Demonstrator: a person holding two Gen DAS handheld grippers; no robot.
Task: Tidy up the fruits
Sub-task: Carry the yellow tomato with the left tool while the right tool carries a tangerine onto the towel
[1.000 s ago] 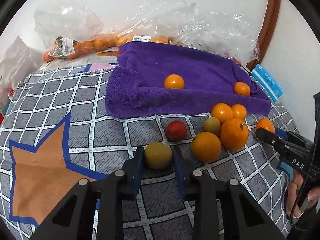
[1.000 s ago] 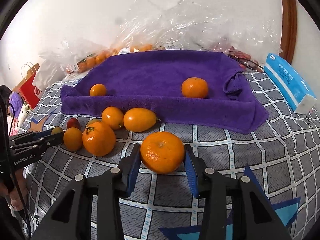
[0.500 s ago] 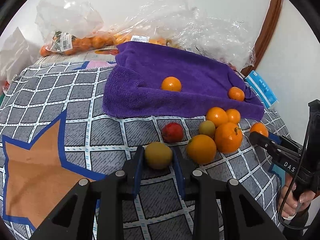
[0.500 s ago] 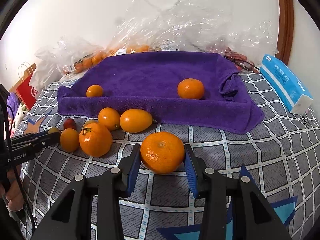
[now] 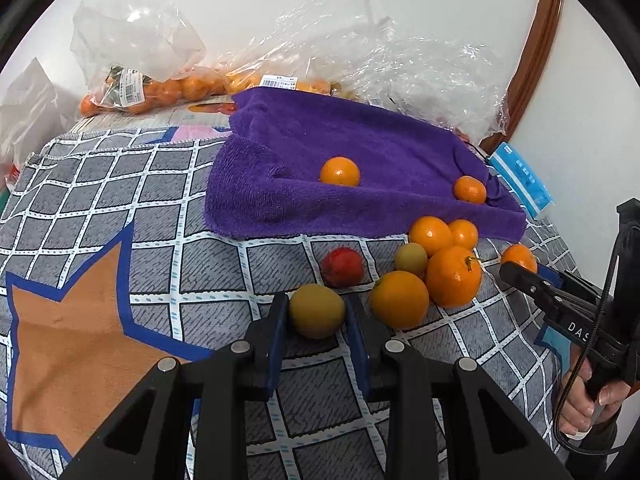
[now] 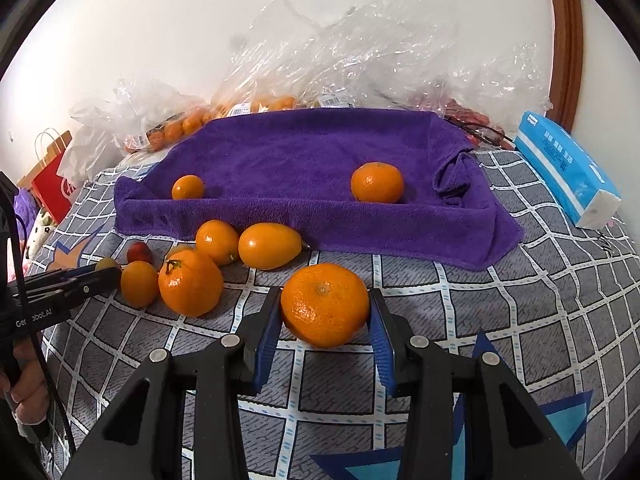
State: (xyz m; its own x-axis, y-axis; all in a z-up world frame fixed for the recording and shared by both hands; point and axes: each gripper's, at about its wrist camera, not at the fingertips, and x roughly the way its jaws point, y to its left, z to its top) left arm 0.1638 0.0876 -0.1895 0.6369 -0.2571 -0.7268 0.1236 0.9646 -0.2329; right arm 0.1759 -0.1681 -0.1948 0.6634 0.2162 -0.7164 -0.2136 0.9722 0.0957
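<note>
Left wrist view: our left tool [image 5: 317,322] pinches a small yellow-green round fruit [image 5: 317,310] on the grey checked cloth [image 5: 192,312]; our right tool [image 6: 324,320] clamps a large dimpled orange mandarin [image 6: 325,304]. We should lift both straight up, clear the loose oranges, and set them apart on the purple terry towel [image 6: 304,156] beyond.

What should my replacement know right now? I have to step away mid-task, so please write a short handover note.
Left gripper: shut on the yellow-green fruit, low over the checked cloth.
Right gripper: shut on the large mandarin, also low over the cloth.
Done: two oranges lie on the purple towel.
Left: both gripped fruits, plus the loose cluster in front of the towel: four orange fruits, a red fruit and a second greenish one. Likely all go onto the towel.
</note>
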